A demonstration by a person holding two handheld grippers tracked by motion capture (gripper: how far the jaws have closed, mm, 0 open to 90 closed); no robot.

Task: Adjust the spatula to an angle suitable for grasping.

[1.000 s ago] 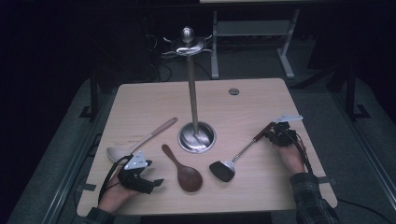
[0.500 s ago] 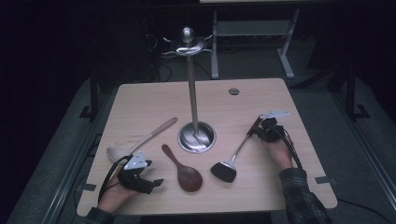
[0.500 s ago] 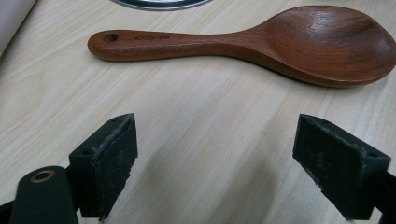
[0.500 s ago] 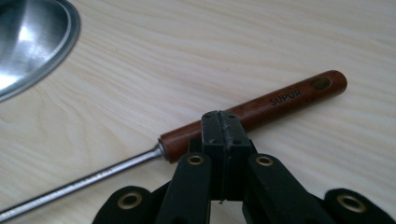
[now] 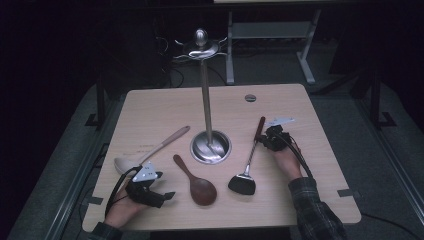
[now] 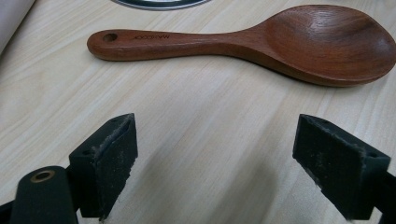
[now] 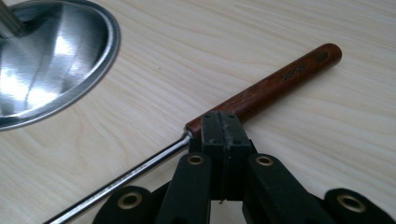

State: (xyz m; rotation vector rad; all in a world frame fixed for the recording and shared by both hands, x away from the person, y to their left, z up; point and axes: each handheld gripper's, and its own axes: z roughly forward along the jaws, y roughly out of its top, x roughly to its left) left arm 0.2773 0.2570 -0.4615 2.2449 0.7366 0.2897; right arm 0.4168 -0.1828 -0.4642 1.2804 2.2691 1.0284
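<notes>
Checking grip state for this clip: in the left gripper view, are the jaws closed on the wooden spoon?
No: the left gripper stands wide open over bare table, and the wooden spoon lies untouched beyond its pads.

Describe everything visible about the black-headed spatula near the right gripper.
The spatula has a small, flat black head, a thin shiny metal shaft and a reddish-brown wooden handle with a faint, unreadable imprint. It lies flat on the light wooden table, right of the metal stand base, head toward the person, handle pointing away. In the right gripper view, the right gripper, jaws shut together, touches it where shaft meets handle; whether it pinches the spatula cannot be told.
</notes>
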